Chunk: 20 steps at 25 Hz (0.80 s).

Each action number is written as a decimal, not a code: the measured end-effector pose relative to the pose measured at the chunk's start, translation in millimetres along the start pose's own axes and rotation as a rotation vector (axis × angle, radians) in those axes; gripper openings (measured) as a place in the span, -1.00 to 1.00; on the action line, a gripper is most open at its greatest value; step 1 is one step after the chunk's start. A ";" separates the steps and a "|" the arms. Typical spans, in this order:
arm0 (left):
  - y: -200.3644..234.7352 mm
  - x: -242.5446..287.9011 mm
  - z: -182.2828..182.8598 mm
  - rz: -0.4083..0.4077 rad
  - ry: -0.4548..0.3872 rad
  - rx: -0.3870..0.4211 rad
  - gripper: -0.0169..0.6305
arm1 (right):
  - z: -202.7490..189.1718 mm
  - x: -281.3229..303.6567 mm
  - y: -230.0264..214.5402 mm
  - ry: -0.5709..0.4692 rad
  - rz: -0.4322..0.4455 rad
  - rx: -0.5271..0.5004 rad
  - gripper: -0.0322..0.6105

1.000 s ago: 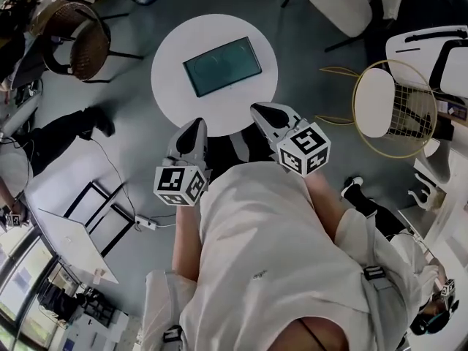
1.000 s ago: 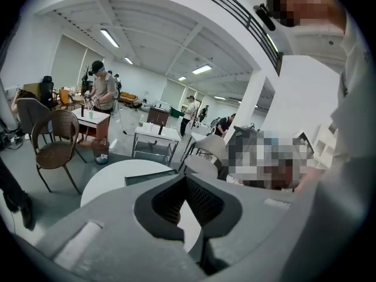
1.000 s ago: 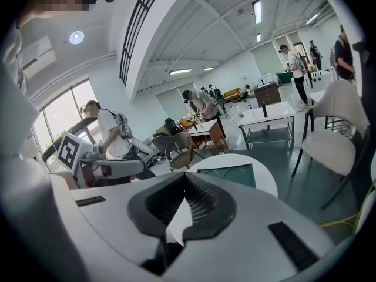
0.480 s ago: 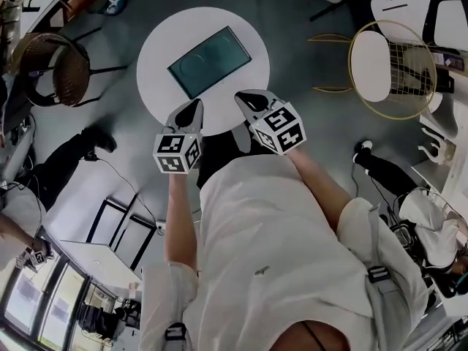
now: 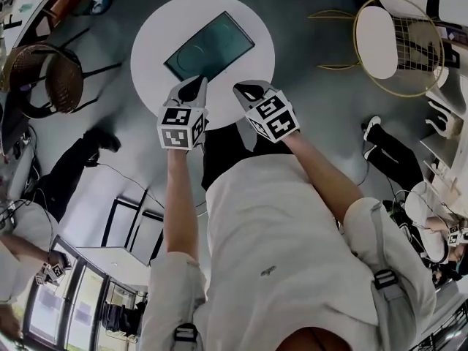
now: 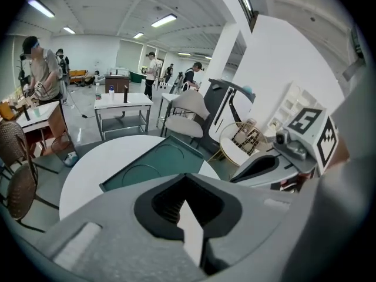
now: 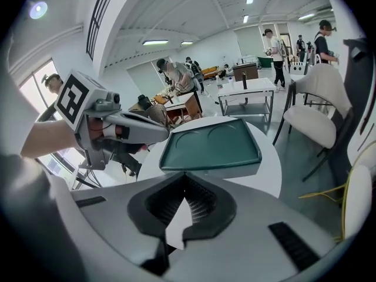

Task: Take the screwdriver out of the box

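A flat dark green box [image 5: 209, 47] lies closed on a round white table [image 5: 146, 42]; two circles are marked on its lid. No screwdriver shows in any view. My left gripper [image 5: 191, 88] hangs over the table's near edge, just short of the box, jaws shut and empty. My right gripper [image 5: 248, 91] hovers beside it, also shut on nothing. In the left gripper view the box [image 6: 158, 163] lies beyond the closed left gripper [image 6: 187, 178], with the right gripper [image 6: 258, 168] alongside. The right gripper view shows the box [image 7: 211, 145] ahead of the right gripper [image 7: 187, 178].
A brown wicker chair [image 5: 44, 79] stands left of the table and a gold wire chair [image 5: 398, 42] to the right. A white chair [image 7: 314, 122] sits behind the table. Several people stand at work tables [image 6: 120, 101] farther back.
Both grippers have sunk and moved forward to the table's near edge, closer to the box. Their jaws stayed shut.
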<state>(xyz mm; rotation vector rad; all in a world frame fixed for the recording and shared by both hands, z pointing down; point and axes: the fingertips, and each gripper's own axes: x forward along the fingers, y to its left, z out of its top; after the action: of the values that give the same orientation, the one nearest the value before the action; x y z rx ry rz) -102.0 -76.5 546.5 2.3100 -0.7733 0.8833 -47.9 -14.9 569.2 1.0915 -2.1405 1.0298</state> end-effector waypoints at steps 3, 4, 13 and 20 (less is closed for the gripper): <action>6.3 16.6 -5.6 -0.002 0.044 0.054 -0.92 | -5.3 13.4 -3.8 0.018 -0.023 -0.003 -0.88; 8.9 21.6 -7.8 -0.012 0.065 0.071 -0.92 | -6.1 18.8 -4.8 0.023 -0.033 -0.005 -0.88; 11.4 54.9 -17.2 -0.087 0.188 0.186 -0.92 | -20.7 49.1 -17.7 0.067 -0.072 0.014 -0.77; 16.2 77.4 -21.2 -0.111 0.257 0.240 -0.92 | -20.8 68.9 -31.7 0.092 -0.095 -0.012 -0.69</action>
<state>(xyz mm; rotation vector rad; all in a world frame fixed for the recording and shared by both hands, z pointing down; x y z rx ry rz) -73.5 -98.1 620.2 2.3502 -0.4462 1.2489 -56.4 -40.5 643.1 1.1080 -2.0005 1.0018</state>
